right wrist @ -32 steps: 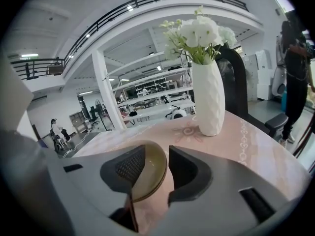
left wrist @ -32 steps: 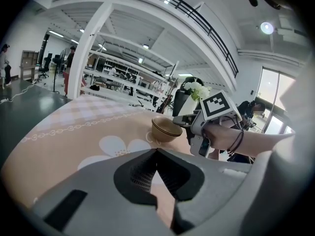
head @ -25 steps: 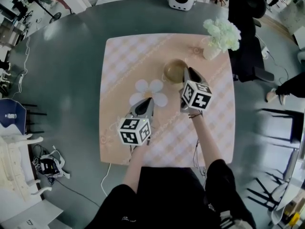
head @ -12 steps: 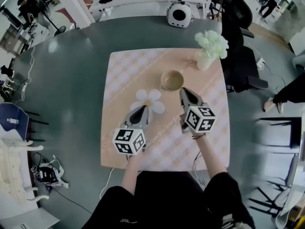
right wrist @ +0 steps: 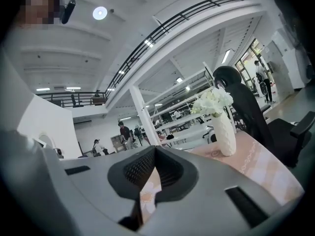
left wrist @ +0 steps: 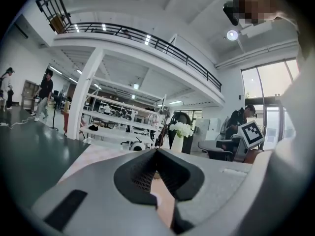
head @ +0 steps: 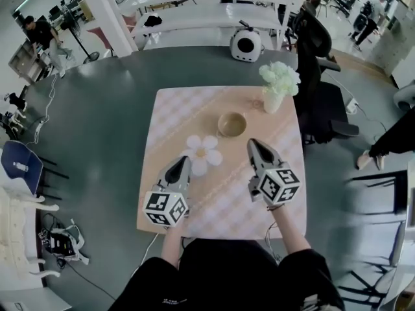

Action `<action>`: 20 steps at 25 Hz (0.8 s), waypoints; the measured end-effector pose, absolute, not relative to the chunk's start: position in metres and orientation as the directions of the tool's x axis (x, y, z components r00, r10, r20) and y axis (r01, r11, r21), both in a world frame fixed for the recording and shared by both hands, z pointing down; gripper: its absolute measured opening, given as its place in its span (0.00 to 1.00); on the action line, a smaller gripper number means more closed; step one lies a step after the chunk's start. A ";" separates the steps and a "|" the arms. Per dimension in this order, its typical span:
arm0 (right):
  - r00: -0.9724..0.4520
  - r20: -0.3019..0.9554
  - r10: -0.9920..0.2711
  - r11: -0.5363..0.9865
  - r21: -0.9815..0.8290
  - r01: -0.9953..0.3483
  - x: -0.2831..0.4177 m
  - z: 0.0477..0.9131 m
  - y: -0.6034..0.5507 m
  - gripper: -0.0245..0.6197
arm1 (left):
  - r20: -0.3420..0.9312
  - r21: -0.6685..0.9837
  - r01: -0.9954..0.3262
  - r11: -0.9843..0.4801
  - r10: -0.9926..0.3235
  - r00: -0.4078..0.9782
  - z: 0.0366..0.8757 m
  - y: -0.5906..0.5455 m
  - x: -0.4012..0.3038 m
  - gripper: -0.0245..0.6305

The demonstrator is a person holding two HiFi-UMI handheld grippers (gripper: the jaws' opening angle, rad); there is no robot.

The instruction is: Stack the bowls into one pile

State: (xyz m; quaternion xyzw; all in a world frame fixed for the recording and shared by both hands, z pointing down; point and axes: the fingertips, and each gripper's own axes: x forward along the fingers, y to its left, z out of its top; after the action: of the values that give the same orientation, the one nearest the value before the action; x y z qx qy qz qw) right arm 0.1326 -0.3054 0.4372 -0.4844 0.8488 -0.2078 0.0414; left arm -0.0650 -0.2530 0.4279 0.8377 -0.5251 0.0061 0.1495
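A tan bowl stands on the pink checked tablecloth, past the table's middle; whether more bowls are nested in it I cannot tell. My right gripper hovers just short of it and to its right, jaws shut with nothing in them. My left gripper is raised at the near left, also shut and empty. In the left gripper view the left gripper has its jaws meeting at the tip. The right gripper looks the same in the right gripper view. Both gripper views point almost level, so the bowl is hidden behind the jaws.
A white flower-shaped mat lies on the cloth in front of the left gripper. A white vase of pale flowers stands at the far right corner, and this vase also shows in the right gripper view. A black office chair stands beside the table's right edge.
The right gripper has left the bowl's rim and pulled back toward me. Both grippers have risen and drawn toward the near edge. The bowl stays put.
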 end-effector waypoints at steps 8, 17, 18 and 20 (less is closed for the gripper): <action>-0.543 0.044 -0.839 0.487 -0.385 -0.784 0.147 0.399 -0.279 0.03 | 0.095 0.195 -0.904 -0.381 -0.910 0.404 0.390 -0.231 -0.078 0.03; -0.513 -0.013 -0.858 0.483 -0.359 -0.799 0.170 0.369 -0.264 0.03 | 0.042 0.151 -0.927 -0.344 -0.934 0.354 0.360 -0.216 -0.094 0.03; -0.511 -0.015 -0.859 0.483 -0.354 -0.801 0.172 0.367 -0.264 0.03 | 0.040 0.143 -0.930 -0.338 -0.937 0.346 0.359 -0.215 -0.097 0.03; -0.512 -0.022 -0.859 0.488 -0.336 -0.806 0.174 0.362 -0.263 0.03 | 0.040 0.131 -0.938 -0.321 -0.944 0.328 0.359 -0.213 -0.103 0.03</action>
State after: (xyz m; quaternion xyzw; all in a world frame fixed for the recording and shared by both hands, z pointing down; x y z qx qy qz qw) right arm 0.1736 -0.2628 0.3620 -0.4852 0.8576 -0.1428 0.0933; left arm -0.1028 -0.2127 0.3586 0.8123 -0.5792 -0.0217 0.0651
